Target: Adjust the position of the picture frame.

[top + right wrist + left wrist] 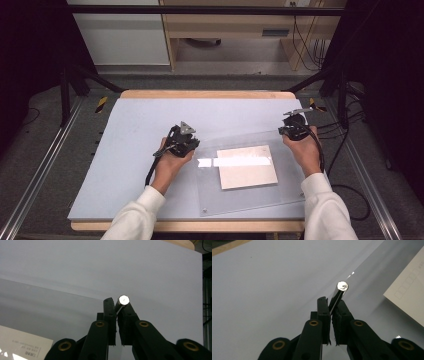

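Between each hand-held gripper's clamped jaws sticks a metal pin.

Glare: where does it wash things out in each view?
High view: a white glare band on the clear sheet crosses the card. Left gripper view: the metal pin tip is blown out. Right gripper view: its pin tip likewise.

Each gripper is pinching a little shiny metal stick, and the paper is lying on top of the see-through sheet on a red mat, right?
Not quite: the mat is pale blue-grey, not red, as the high view shows. The rest stands: left gripper and right gripper each pinch a metal pin, and the paper lies on the clear sheet.
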Tool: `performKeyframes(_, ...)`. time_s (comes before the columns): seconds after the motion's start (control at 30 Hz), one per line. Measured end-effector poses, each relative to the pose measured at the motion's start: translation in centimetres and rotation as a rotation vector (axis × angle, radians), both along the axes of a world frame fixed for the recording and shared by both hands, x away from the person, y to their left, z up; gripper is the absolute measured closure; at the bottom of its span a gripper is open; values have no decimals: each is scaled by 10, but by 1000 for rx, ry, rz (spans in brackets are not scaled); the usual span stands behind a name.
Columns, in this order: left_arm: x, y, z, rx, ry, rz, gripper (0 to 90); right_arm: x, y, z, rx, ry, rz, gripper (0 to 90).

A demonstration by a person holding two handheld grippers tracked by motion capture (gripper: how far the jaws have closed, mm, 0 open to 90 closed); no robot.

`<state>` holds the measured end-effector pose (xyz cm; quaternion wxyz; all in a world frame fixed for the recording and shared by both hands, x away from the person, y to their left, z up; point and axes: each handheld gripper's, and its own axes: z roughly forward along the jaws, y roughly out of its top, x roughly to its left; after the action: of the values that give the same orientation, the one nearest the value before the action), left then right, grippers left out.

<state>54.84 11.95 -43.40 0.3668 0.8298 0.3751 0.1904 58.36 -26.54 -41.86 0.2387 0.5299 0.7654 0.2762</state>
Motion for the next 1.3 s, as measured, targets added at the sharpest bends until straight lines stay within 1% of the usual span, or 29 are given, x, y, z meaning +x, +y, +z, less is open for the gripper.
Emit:
performKeyframes(0.07,-1,5,5,1,-3,5,832,0,5,4,1,-1,3,858)
performKeyframes(0.13,-2,10,9,11,-8,7,830,0,10,7,-4,1,13,858)
performKeyframes(0.2,-2,17,12,14,-9,9,829,0,16,10,0,0,15,858)
performKeyframes(0.3,-2,27,15,20,-12,18,827,0,25,13,-9,-1,28,858)
performKeyframes(0.4,-1,37,17,12,-4,23,824,2,36,15,-12,11,46,858)
performKeyframes(0.43,-1,41,18,13,-1,25,822,3,39,15,-14,8,48,858)
performKeyframes(0.5,-1,47,20,17,-3,23,821,2,45,17,-21,18,58,858)
performKeyframes(0.53,-1,51,20,6,-1,28,820,2,49,18,-23,24,61,857)
performKeyframes(0.57,-1,54,21,6,4,27,819,2,51,19,-22,22,64,857)
performKeyframes(0.7,-2,66,25,3,4,31,818,0,64,27,-42,12,65,857)
performKeyframes(0.8,-3,75,30,-12,1,41,814,-2,73,35,-53,5,74,856)
performKeyframes(0.93,-3,85,36,-4,2,42,814,-8,84,43,-72,3,87,855)
performKeyframes(1.07,-2,94,40,3,0,47,813,-11,92,42,-78,11,97,855)
performKeyframes(1.1,-2,95,41,17,-3,43,815,-12,94,42,-77,13,97,855)
performKeyframes(1.13,-2,96,42,21,-4,42,816,-13,96,42,-78,17,97,855)
performKeyframes(1.17,-2,97,42,9,-3,45,815,-13,97,42,-79,19,95,855)
performKeyframes(1.27,0,99,43,19,5,38,814,-16,100,41,-79,37,82,854)
performKeyframes(1.3,0,100,43,14,7,39,815,-18,100,40,-78,42,79,854)
